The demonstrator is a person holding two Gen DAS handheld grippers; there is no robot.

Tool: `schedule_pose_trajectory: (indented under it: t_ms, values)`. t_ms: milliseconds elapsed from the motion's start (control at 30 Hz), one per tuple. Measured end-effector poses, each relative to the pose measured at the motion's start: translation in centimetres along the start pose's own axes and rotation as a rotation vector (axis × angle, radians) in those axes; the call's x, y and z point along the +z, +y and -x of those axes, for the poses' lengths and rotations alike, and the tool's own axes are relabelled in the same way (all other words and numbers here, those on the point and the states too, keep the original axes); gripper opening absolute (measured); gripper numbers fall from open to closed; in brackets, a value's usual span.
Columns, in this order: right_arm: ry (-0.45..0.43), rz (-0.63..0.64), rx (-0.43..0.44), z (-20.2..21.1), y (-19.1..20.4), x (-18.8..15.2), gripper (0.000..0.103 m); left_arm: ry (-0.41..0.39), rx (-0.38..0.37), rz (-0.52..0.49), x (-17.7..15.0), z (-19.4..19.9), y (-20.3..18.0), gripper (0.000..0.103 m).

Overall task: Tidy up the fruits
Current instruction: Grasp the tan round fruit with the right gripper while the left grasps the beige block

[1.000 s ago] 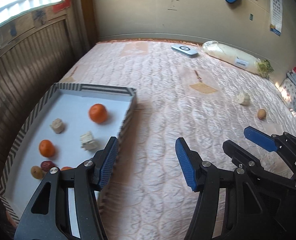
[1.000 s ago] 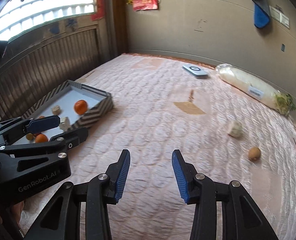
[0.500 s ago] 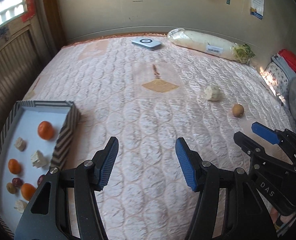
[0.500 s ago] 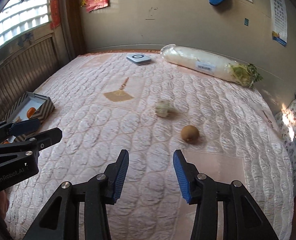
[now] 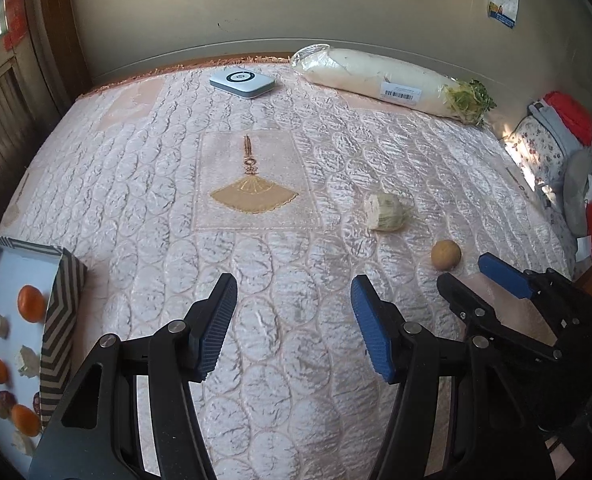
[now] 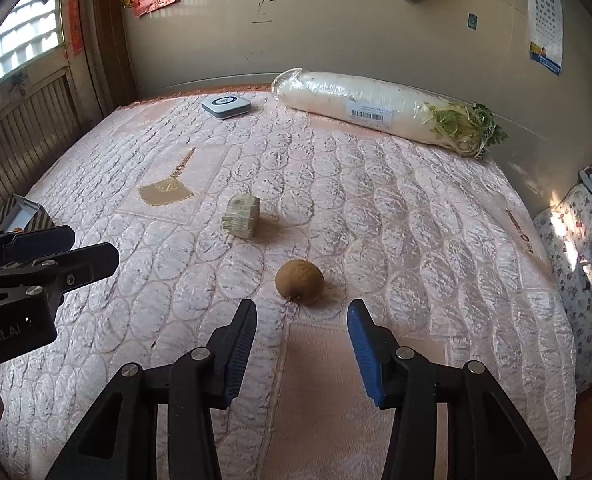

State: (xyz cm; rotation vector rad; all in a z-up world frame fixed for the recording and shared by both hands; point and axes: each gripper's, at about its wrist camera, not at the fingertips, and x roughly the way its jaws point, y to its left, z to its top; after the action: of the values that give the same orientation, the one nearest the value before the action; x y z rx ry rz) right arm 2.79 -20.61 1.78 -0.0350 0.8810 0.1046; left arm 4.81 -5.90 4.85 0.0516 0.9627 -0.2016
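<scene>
Right wrist view shows the right claw [image 6: 301, 354] hanging just short of a small brown round fruit [image 6: 299, 282] on a bed. Its jaws stand apart with nothing between them, and they have just been opening a little wider. The fruit lies on the pink quilted bedspread [image 6: 396, 208], in line with the gap between the jaws. A pale cut chunk of fruit [image 6: 242, 216] sits a little beyond the brown fruit, apart from it.

The step in hand looks like the reach for the brown fruit. The next move probably calls for lowering the jaws on either side of it and closing gently, since a round fruit on soft quilting may roll.

Left of the brown fruit, the left claw [image 5: 294, 326] hovers over bare bedspread, jaws apart and empty. Far to the left of the fruit, at the bed's edge, a striped tray [image 5: 62, 312] holds oranges [image 5: 31, 303] and other pieces.

Beyond the fruit, near the beige wall, lie a wrapped white radish [image 6: 380, 108] and a small flat grey device [image 6: 227, 106]. A slatted window is at the left.
</scene>
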Motion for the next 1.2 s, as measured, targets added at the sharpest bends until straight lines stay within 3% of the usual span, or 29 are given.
schedule_pose_trajectory:
  t_ms: [133, 167, 200, 533, 933, 1000, 1100, 1200]
  values:
    - [-0.002, -0.003, 0.011, -1.3, -0.4, 0.8, 0.045, 0.01, -0.017, 0.008, 1.4, -0.9, -0.6, 0.06]
    - [-0.003, -0.004, 0.012, -1.6, -0.4, 0.9, 0.04, 0.014, -0.019, 0.014, 1.8, -1.2, -0.7, 0.06]
    - [0.003, -0.012, 0.013, -1.8, -0.5, 0.9, 0.027, 0.016, -0.022, 0.018, 2.1, -1.4, -0.8, 0.06]
    - [-0.013, -0.098, -0.016, -1.3, -3.1, 0.6, 0.027, 0.052, -0.076, 0.003, 4.8, -4.2, -3.5, 0.06]
    - [-0.009, -0.093, -0.002, -1.6, -3.2, 0.5, 0.027, 0.096, -0.113, 0.014, 5.7, -7.6, -4.7, 0.058]
    - [-0.009, -0.089, -0.004, -1.5, -3.1, 0.5, 0.027, 0.106, -0.131, 0.017, 5.6, -7.9, -4.5, 0.034]
    - [-0.009, -0.082, 0.003, -1.4, -2.9, 0.6, 0.027, 0.105, -0.159, 0.008, 5.4, -7.8, -4.6, 0.023]
    - [-0.009, -0.072, 0.004, -1.3, -2.6, 0.7, 0.027, 0.091, -0.153, -0.006, 5.3, -7.2, -4.7, 0.02]
